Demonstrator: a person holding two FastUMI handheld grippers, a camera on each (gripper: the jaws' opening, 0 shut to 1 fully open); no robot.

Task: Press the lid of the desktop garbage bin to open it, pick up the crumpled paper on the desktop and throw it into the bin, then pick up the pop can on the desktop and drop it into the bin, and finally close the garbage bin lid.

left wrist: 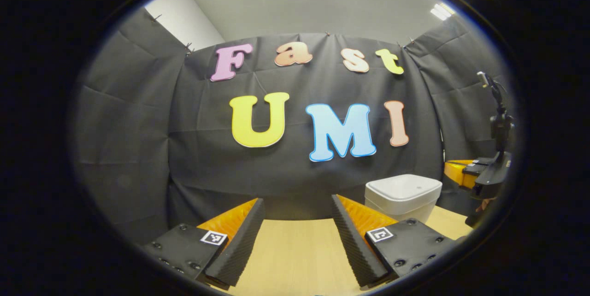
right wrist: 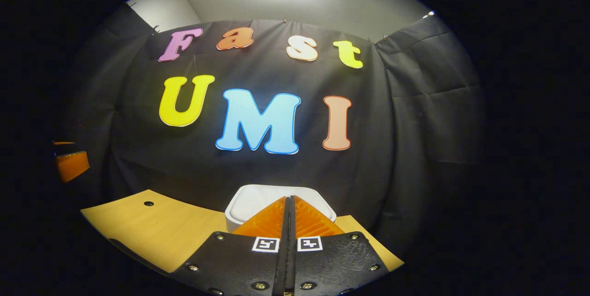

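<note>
The white garbage bin stands with its lid down at the far right of the wooden table in the left gripper view. My left gripper is open above the table, well left of the bin, with nothing between its fingers. In the right gripper view my right gripper is shut with nothing in it, its tips over the near part of the bin's lid; contact with the lid cannot be told. The right gripper also appears beside the bin at the edge of the left gripper view.
The black cloth wall hangs close behind the table. A small dark hole marks the tabletop left of the bin. Part of the left gripper shows at the far left of the right gripper view.
</note>
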